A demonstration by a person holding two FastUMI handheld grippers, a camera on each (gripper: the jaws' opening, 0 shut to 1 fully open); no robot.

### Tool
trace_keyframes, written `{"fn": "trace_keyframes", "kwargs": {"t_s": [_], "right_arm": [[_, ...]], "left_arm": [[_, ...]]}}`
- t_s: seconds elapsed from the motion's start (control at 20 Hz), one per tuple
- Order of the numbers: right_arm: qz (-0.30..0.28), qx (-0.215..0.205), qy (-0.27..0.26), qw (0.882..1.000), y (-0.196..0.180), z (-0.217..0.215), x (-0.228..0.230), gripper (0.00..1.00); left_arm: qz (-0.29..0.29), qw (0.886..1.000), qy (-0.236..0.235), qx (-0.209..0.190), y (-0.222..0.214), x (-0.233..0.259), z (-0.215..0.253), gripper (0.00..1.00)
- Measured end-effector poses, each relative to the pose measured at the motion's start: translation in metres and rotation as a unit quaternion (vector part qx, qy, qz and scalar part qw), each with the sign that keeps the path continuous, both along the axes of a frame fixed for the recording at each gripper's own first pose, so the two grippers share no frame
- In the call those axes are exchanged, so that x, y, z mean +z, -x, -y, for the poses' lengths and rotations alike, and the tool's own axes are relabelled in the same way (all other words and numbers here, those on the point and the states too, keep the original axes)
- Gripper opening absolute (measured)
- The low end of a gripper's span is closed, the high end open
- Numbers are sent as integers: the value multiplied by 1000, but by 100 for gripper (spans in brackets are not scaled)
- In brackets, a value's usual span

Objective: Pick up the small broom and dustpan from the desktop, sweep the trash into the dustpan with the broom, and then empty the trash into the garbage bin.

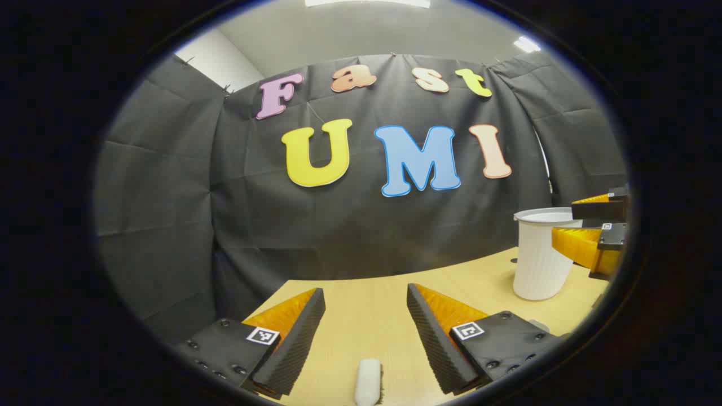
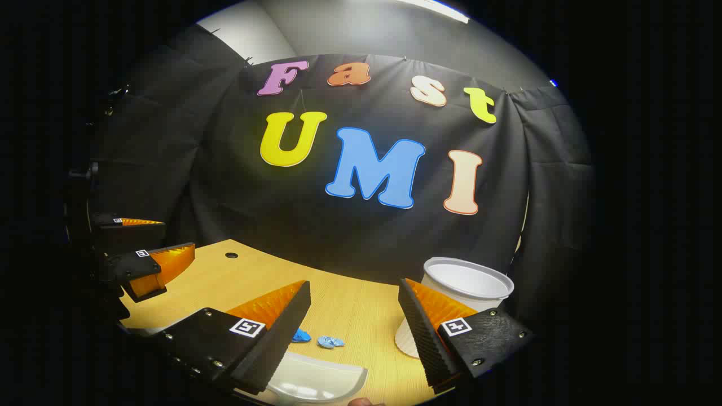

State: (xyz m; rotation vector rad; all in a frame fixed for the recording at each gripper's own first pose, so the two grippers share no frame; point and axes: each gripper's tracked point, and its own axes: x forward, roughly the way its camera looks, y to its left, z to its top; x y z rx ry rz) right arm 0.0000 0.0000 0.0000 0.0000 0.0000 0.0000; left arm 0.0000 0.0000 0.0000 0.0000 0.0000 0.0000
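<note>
Pale wooden desktop (image 2: 350, 316) under black cloth carries everything: the left gripper (image 1: 365, 327) hangs wide open and empty over the white broom (image 1: 368, 382) at six o'clock, while the right gripper (image 2: 354, 330), equally spread and empty, hovers above the white dustpan (image 2: 316, 382). Both tools look light, stiff, slick plastic, best pinched across their handles. Blue trash scraps (image 2: 318, 340) lie just beyond the dustpan, and the white garbage bin (image 2: 462, 285) at three o'clock crowds the sweep.
</note>
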Motion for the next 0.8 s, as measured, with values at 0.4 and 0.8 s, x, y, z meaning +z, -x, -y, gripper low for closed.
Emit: {"fn": "trace_keyframes", "kwargs": {"t_s": [0.4, 0.8], "right_arm": [[-20, 5, -14, 1000, -2, -2, -8, 98], [-57, 24, -12, 998, 2, -14, -27, 98]], "left_arm": [[-24, 1000, -10, -15, 3, -13, 6, 96], [-54, 998, -12, -29, 5, -34, 9, 96]]}}
